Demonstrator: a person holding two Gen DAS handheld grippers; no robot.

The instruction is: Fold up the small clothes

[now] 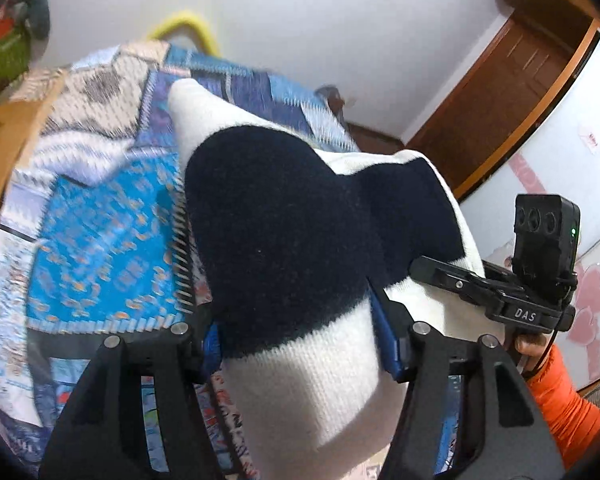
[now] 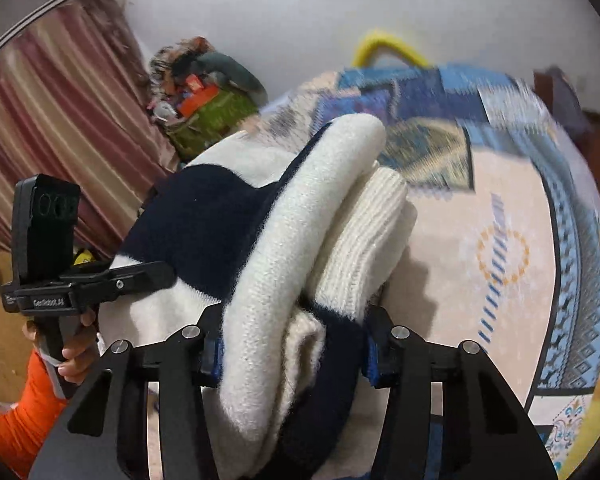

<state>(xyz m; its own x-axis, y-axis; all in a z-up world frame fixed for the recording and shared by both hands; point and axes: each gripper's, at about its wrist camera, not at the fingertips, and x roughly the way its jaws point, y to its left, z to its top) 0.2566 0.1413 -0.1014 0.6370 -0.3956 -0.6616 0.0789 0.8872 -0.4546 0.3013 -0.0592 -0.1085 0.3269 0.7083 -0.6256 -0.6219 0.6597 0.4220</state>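
Observation:
A thick white and navy knitted sweater point(image 1: 284, 232) is bunched and held up above the bed between both grippers. My left gripper point(image 1: 300, 340) is shut on one end of it, blue pads pressed against the knit. My right gripper point(image 2: 292, 348) is shut on the other end, a folded wad of several white and navy layers point(image 2: 300, 240). The right gripper body shows at the right edge of the left wrist view point(image 1: 532, 280); the left gripper body shows at the left of the right wrist view point(image 2: 60, 264). The fingertips are hidden by cloth.
A blue and cream patterned quilt point(image 1: 100, 240) covers the bed point(image 2: 500, 240) below. A cardboard box point(image 1: 4, 152) stands at its left. Clutter and a green bag point(image 2: 212, 116) lie by a striped curtain point(image 2: 60, 120). A wooden door point(image 1: 500, 100) is at the right.

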